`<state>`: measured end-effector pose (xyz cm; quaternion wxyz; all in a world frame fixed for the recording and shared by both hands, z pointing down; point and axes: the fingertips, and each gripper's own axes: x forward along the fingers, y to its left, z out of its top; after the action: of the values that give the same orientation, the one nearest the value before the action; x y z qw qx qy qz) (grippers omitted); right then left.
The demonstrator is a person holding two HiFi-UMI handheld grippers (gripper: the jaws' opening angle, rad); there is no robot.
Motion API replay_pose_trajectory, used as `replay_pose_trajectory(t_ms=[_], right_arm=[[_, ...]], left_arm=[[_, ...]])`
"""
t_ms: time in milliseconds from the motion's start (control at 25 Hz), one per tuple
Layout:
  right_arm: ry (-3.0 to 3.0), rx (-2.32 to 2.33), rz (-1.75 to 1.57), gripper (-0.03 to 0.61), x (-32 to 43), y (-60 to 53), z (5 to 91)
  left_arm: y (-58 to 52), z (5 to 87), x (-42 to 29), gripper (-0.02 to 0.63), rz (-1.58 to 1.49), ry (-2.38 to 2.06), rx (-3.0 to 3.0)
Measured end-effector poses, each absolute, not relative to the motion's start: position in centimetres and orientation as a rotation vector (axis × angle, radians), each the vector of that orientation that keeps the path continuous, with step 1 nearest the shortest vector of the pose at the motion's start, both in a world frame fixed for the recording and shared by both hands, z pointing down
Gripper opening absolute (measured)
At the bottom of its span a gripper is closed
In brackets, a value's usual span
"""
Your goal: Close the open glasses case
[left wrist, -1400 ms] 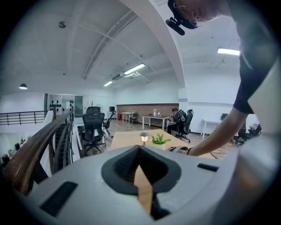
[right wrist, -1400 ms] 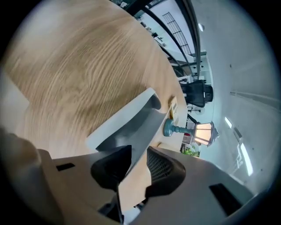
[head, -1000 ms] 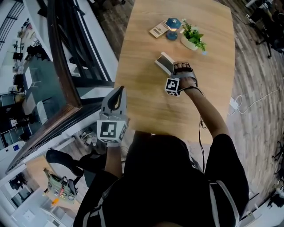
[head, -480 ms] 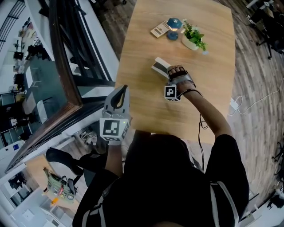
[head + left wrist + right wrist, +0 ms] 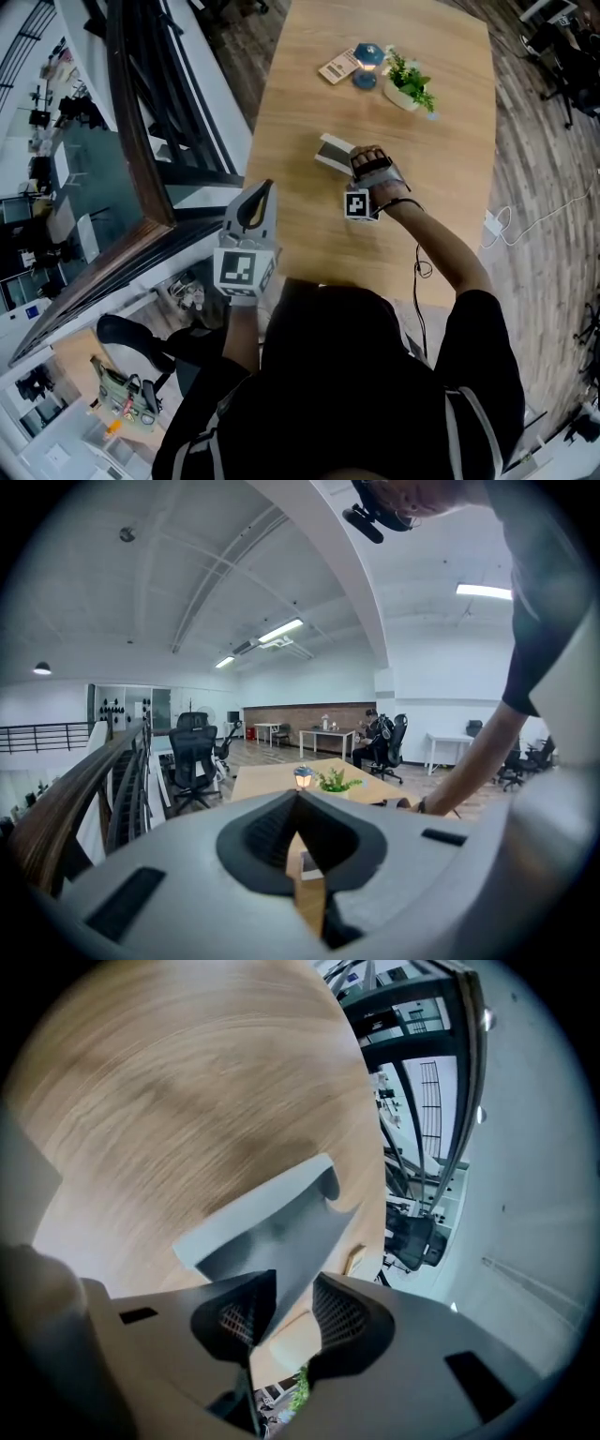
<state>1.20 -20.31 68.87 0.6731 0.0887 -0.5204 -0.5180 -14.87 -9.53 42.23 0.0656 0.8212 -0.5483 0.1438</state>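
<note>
glasses case [image 5: 331, 152] lies open near the middle of the pale wooden table [image 5: 441, 141] in a railed loft office, with a potted plant [image 5: 410, 82] at its one o'clock. its long axis runs roughly ten to four o'clock. your right gripper [image 5: 286, 1309], at the case's four o'clock, has just been closing; its jaws stand partly apart around the lid edge. your left gripper [image 5: 263, 189], off the table at seven o'clock, has its jaws together and holds nothing.
</note>
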Motion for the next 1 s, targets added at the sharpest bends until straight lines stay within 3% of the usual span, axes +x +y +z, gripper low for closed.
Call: replay_pose_trajectory(t_ms=[80,320,560,840,1000], right_arm=[[-1.146,0.274,-1.225,0.077,1.0,-21.4,67.0],[-1.016,0.367,-1.284,0.046,2.2,-23.7,65.5],[-1.166,0.331,-1.121,0.101,4.1,-19.8,70.2],[-1.647,0.373,-0.538,0.137,3.3,-18.1,71.1],[-1.776,0.363,-0.287,0.224,2.7,-16.8,70.9]], left_arm=[[-9.7,42.1,-14.8,-0.002,0.428,-1.655,2.482],[-9.6,41.9,-15.0,-0.002,0.434,-1.663,2.475],[-9.2,42.5,-15.5,-0.002,0.443,-1.662,2.461],[-9.3,43.0,-14.9,-0.002,0.447,-1.638,2.464],[-9.3,42.7,-15.1,-0.002,0.447,-1.646,2.465]])
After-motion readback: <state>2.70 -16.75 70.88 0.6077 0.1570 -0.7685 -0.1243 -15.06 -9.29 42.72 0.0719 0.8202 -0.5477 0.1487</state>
